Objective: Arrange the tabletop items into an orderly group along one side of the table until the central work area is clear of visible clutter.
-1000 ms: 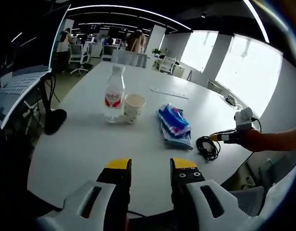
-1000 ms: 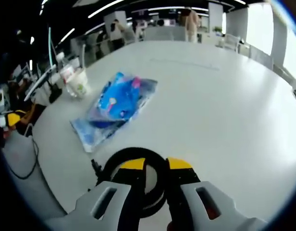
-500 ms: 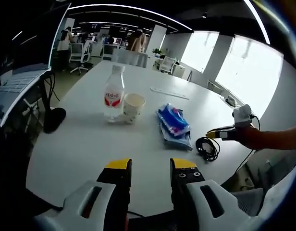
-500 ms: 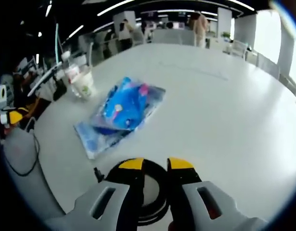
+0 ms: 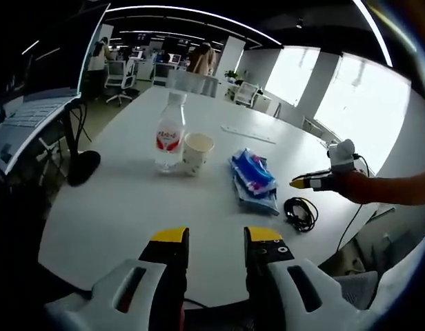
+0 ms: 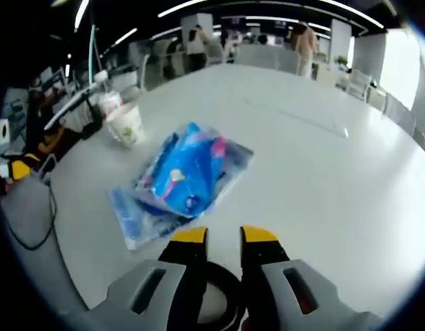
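Left gripper view: left gripper (image 5: 211, 238) low over table (image 5: 116, 207) edge, jaws slightly apart, holding nothing. Water bottle (image 5: 169, 134) upright, capped, just beside paper cup (image 5: 196, 152); cup contents can't tell. Blue packet (image 5: 252, 181) right of cup, black cable coil (image 5: 299, 212) near it.

Right gripper view: right gripper (image 6: 223, 238) above coil (image 6: 223, 303), jaws narrowly parted, nothing gripped. Packet (image 6: 185, 181) ahead; cup (image 6: 125, 124), bottle (image 6: 107, 98) beyond.
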